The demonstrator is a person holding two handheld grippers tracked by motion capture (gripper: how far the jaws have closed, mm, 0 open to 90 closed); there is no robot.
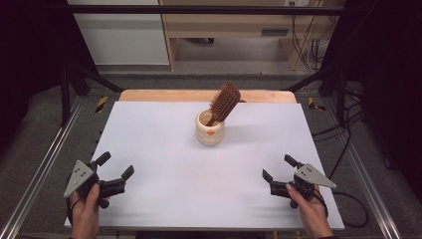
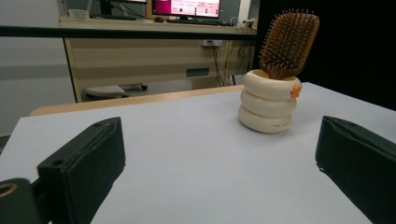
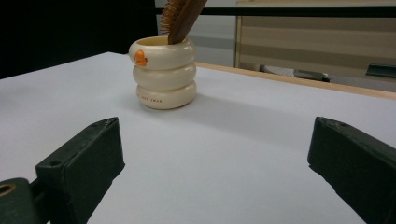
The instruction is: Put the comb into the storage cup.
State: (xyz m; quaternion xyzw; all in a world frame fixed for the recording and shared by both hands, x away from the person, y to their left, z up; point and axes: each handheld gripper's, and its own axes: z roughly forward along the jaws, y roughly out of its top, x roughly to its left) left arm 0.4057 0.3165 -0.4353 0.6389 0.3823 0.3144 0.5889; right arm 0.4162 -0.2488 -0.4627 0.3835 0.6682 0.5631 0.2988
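Note:
A cream ribbed cup (image 1: 209,129) with a small orange mark stands upright near the middle of the white table (image 1: 164,164). A brown wooden hairbrush (image 1: 224,102) leans in it, handle down, bristle head up and tilted right. The cup (image 2: 269,101) and brush (image 2: 288,43) appear ahead in the left gripper view, and the cup (image 3: 164,73) with the brush (image 3: 181,18) in the right gripper view. My left gripper (image 1: 116,166) is open at the near left corner. My right gripper (image 1: 278,167) is open at the near right. Both hold nothing and lie well short of the cup.
A wooden strip (image 1: 164,95) borders the table's far edge. Metal rails (image 1: 45,164) run along both sides. Beyond stand a wooden desk (image 1: 234,25) and cables (image 1: 306,47) on the floor. Open table surface lies between the grippers and the cup.

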